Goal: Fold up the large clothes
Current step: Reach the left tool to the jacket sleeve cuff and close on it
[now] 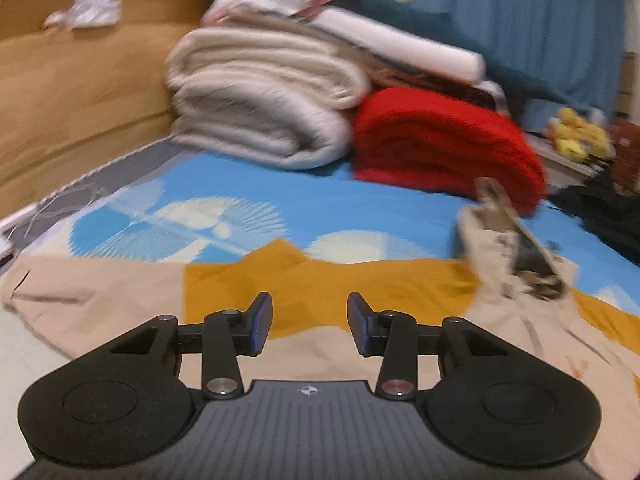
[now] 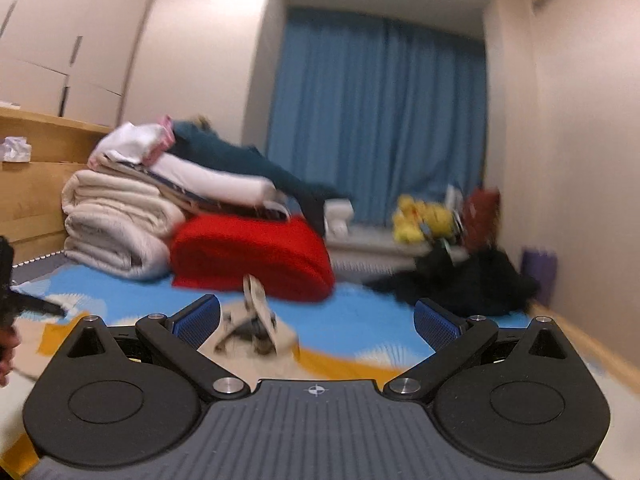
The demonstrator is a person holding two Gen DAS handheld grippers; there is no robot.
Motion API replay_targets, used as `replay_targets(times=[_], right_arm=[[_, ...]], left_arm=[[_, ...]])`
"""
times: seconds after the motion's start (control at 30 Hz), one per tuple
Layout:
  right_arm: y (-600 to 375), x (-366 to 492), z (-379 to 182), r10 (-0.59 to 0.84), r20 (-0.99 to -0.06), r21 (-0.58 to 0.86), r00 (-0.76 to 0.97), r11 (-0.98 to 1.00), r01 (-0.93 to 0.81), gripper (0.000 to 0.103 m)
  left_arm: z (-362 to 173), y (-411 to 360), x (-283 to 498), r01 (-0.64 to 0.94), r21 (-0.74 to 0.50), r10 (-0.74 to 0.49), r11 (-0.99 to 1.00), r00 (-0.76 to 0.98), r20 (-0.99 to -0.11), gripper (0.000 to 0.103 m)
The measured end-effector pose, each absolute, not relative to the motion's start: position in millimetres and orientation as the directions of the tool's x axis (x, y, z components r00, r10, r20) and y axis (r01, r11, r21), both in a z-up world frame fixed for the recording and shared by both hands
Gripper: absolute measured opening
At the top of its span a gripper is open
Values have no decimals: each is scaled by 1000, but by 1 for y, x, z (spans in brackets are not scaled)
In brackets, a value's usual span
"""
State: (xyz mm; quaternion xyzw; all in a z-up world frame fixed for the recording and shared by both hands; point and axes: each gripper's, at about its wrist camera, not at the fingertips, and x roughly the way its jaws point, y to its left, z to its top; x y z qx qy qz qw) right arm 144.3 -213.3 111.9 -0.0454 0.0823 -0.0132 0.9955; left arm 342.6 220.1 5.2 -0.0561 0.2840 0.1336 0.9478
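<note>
Both the left gripper (image 1: 310, 322) and the right gripper (image 2: 316, 322) are open and hold nothing above the tan-and-yellow garment (image 1: 320, 276) spread before the red blanket (image 1: 440, 148), so next comes grabbing its edges, I think.

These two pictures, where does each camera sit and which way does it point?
Left wrist: on the left gripper, looking low over the beige-and-mustard garment toward the red blanket; jaws open.
Right wrist: on the right gripper, aimed higher at the blue curtain; jaws wide.
Shared: red blanket, cream quilt.
</note>
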Motion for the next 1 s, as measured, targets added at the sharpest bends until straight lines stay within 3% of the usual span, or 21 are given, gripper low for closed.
replay_targets(times=[0.27,0.4,0.7,0.8,1.0], right_arm=[[-172,234,107,114,-48,-149,992,982,-120,102],[-167,263,90,207,-42,-141,977,967,-211,102],[-164,301,60,239,-238,-79,941,961,-264,102],[-175,312,55,257,-297,2,920,963,-268,102],[-194,321,40,236,-364,52,901,971,-233,102]], left_arm=[[-38,316,367,-551,-59,380,832,645,-663,49],[-54,347,362,-611,-52,417,790,598,-684,60],[-90,416,351,-727,-155,438,668,553,-708,62],[-95,441,339,-781,-186,471,596,528,-707,62],[-112,489,320,-867,-277,505,415,473,-722,62]])
